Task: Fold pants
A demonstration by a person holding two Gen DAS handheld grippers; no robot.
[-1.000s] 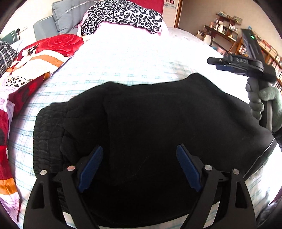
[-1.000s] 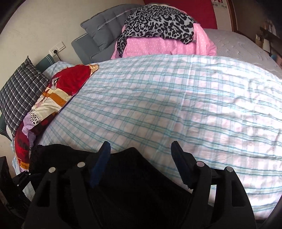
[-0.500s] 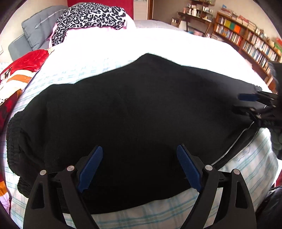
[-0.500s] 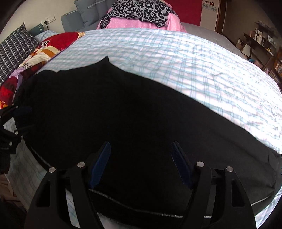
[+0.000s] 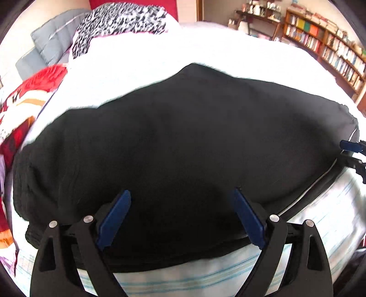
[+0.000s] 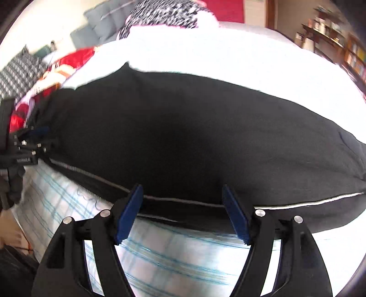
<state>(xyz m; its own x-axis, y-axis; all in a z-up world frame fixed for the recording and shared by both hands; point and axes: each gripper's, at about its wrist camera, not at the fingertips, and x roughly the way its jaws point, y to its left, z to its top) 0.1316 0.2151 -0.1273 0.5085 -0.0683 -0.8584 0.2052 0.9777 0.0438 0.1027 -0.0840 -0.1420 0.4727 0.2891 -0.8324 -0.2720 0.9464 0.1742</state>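
Left claw [image 5: 183, 217]: blue pads spread wide, nothing gripped; it hovers over the near edge of the black pants [image 5: 183, 137], whether the pads touch the cloth cannot be told. Right claw [image 6: 183, 212]: jaws likewise wide apart, nothing between the pads but the piped near edge of the pants passing beneath them; no grip visible, contact uncertain. Pants lie spread across the bed [image 5: 205, 278] on the pale blue-checked sheet, long axis running side to side, ribbed waistband bunched at the left end in the left wrist view, a light piping line along the near edge toward the right end. In the left wrist view the right claw's blue pad tips show at the far right, at the pants' edge; in the right wrist view the left claw's body sits at the far left, by the other end of the garment. Behind: leopard-print bedding [image 5: 121, 20], grey cushion [image 5: 52, 41], red floral quilt [image 5: 25, 96], bookshelves [image 5: 331, 43]. Versus one second ago: the right wrist view then showed mostly bare sheet with only a corner of the pants; now the pants fill it. The left wrist view has shifted rightward along the garment, waistband now nearer the frame's left edge. Both claws' jaws stand as wide as before.
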